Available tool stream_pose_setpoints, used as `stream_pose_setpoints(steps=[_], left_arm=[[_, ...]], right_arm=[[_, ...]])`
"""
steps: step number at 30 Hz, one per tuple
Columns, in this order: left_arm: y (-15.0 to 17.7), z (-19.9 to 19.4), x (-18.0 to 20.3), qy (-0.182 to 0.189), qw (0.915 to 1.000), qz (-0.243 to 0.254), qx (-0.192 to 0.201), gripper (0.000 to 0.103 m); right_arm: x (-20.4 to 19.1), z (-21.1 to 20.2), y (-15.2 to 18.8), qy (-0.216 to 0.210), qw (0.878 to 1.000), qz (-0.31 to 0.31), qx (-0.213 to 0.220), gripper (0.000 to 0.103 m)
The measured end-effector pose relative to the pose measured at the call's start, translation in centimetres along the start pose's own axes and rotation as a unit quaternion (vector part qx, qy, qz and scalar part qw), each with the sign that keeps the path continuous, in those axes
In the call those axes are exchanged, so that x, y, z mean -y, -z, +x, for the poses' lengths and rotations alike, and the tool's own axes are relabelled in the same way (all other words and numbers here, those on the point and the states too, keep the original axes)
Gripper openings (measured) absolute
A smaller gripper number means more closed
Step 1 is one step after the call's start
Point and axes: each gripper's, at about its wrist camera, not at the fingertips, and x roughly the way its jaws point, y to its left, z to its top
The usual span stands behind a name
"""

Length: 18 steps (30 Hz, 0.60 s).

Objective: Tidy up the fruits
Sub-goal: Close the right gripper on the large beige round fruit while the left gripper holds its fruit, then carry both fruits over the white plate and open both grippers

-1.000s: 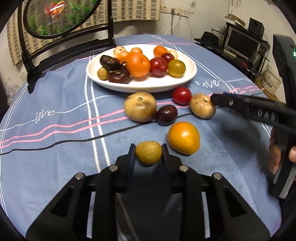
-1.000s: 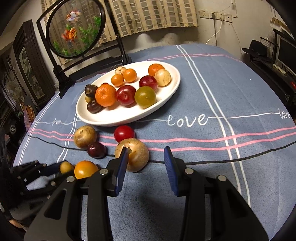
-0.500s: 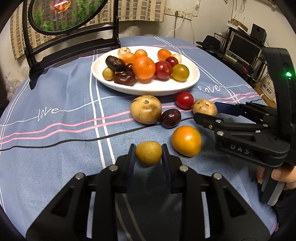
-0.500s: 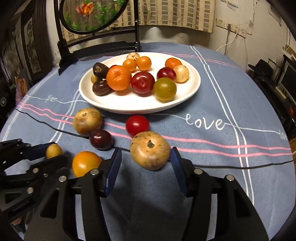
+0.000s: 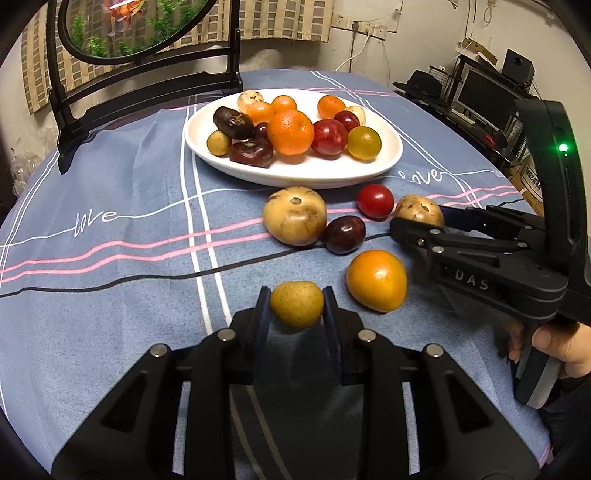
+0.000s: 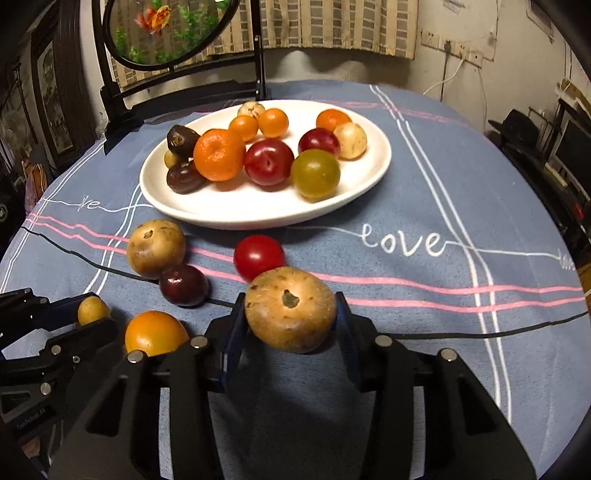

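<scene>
Left tongs [image 5: 297,304] pinching a small yellow fruit [image 5: 297,303], right tongs [image 6: 290,317] just closing onto a brown fruit [image 6: 290,309], blue striped tabletop [image 6: 443,192] beneath, white plate [image 6: 229,210] beyond both, chair [image 5: 147,92] and curtained wall [image 6: 332,26] behind.

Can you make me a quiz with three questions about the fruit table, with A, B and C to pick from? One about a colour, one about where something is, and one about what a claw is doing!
1. What colour is the plate?
A white
B blue
C black

2. Where is the red tomato?
A on the plate
B on the cloth in front of the plate
C in a claw

3. What is the left claw doing?
A open and empty
B shut on the small yellow fruit
C shut on a spoon

Answers:
1 A, its rim shows white.
2 B, it sits on the cloth just off the plate's near edge.
3 B, both pads press the fruit's sides.
</scene>
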Motion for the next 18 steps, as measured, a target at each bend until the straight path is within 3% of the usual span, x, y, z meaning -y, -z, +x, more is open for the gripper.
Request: stream_pose_setpoints(steps=[18], left_arm=[[-0.7, -1.4, 0.2, -0.011, 0.9997, -0.015, 0.016, 0.028]], right_arm=[[1.6, -6.3, 0.8, -0.052, 0.996, 0.019, 0.073, 0.046]])
